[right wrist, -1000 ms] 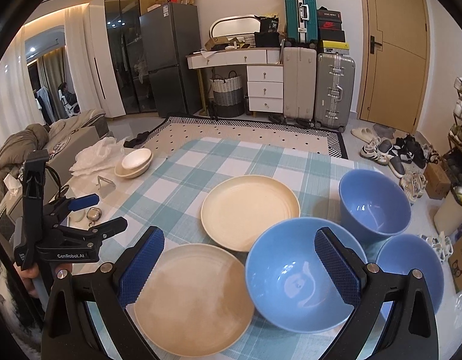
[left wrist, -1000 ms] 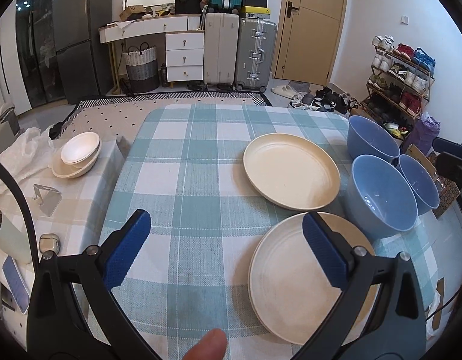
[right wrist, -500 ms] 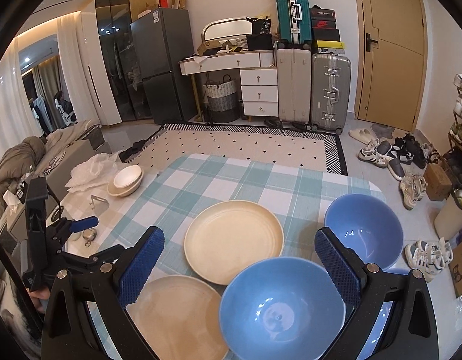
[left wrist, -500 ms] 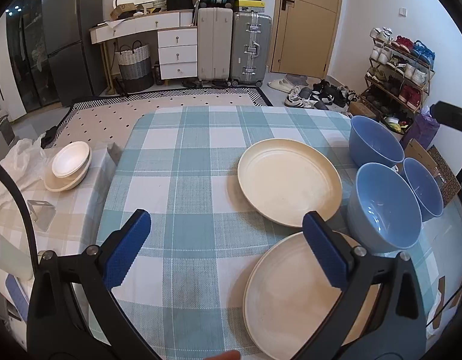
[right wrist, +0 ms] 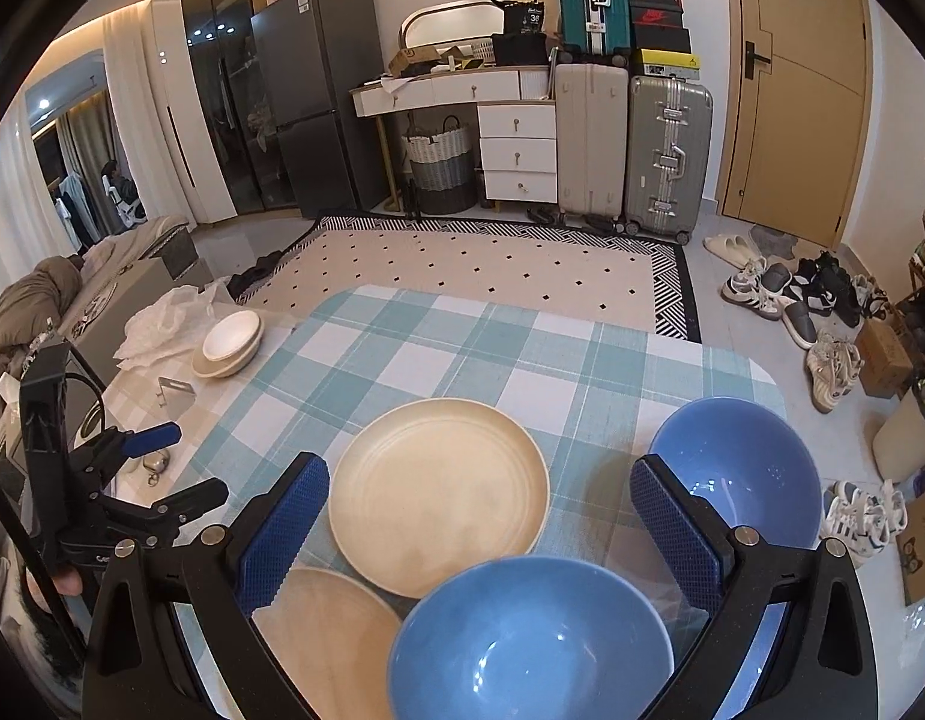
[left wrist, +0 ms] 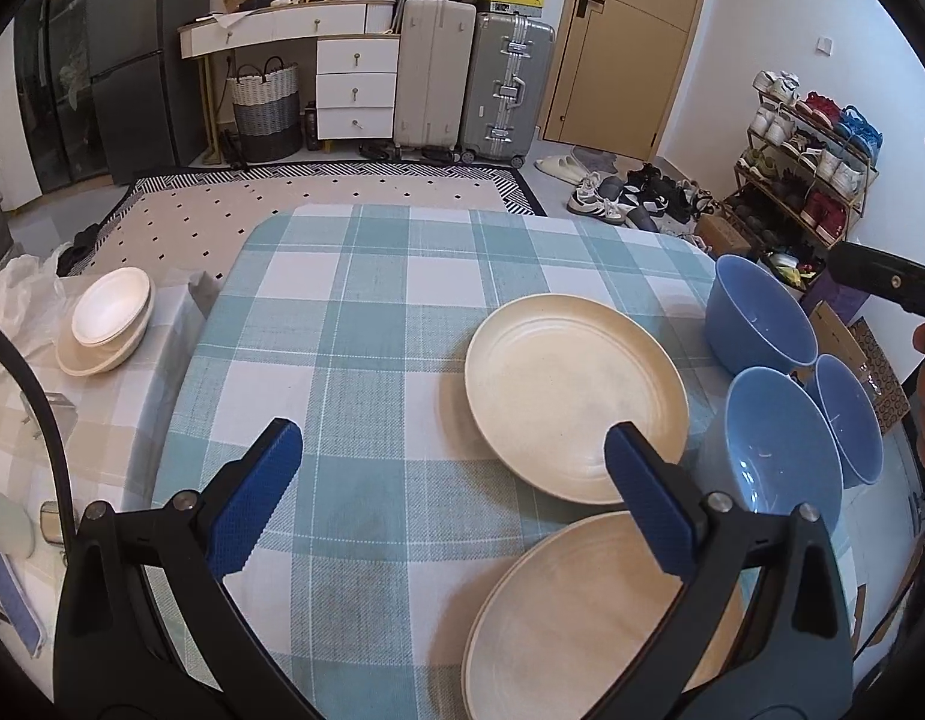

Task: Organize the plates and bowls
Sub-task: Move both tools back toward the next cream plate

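Note:
Two cream plates lie on the checked tablecloth: the far plate [left wrist: 573, 396] [right wrist: 438, 492] and the near plate [left wrist: 570, 618] [right wrist: 330, 630]. Three blue bowls stand at the table's right side: a far bowl [left wrist: 756, 315] [right wrist: 738, 468], a near bowl [left wrist: 774, 450] [right wrist: 528, 642] and a small bowl [left wrist: 849, 420]. My left gripper [left wrist: 456, 480] [right wrist: 174, 468] hangs open above the cloth, left of the near plate, holding nothing. My right gripper [right wrist: 480, 516] is open above the near bowl and far plate, also holding nothing.
A low side table at the left carries stacked white bowls [left wrist: 111, 318] [right wrist: 231, 342] and small items. The table's right edge [left wrist: 900, 480] runs close behind the bowls. Suitcases [left wrist: 474, 78], a shoe rack [left wrist: 810, 168] and loose shoes [right wrist: 780, 294] stand beyond.
Both grippers have drawn back and tilted up, so the plates and bowls sit lower in each view. No dish has moved, and both grippers stay open.

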Demonstrator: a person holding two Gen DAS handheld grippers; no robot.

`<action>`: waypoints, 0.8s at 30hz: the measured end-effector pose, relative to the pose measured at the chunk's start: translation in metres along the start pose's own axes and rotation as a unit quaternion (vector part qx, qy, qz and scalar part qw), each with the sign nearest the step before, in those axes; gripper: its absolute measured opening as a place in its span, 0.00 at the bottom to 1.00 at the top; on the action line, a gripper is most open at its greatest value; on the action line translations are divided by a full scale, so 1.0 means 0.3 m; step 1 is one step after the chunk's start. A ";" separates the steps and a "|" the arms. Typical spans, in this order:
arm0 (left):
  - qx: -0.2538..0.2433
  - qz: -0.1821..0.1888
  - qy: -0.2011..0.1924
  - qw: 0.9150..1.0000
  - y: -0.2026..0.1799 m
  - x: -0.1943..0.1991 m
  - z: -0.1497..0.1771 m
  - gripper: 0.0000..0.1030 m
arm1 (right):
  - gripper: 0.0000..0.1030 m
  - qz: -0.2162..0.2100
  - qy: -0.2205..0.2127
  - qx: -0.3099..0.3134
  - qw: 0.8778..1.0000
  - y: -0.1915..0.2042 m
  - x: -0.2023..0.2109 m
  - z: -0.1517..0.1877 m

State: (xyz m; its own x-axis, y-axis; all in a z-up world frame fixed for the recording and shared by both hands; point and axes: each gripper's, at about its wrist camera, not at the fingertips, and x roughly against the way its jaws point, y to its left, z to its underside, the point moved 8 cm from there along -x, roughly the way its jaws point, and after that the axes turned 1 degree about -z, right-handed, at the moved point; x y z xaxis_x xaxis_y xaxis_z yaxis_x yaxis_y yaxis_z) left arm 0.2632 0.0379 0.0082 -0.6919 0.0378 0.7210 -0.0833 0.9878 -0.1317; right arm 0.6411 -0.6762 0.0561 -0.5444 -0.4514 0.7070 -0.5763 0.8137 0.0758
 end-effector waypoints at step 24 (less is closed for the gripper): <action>0.016 0.013 0.063 0.998 -0.021 -0.332 0.014 0.92 | 0.82 -0.011 0.166 -0.007 0.986 -0.115 -0.439 0.077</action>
State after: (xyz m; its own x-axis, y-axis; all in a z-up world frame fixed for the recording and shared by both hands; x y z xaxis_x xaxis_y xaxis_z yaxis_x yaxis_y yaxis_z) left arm 0.3298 0.0273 -0.0656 -0.5980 0.0839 0.7971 -0.0910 0.9810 -0.1715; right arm 0.7186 -0.6531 -0.0559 -0.3009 -0.3270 0.8958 -0.5764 0.8108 0.1024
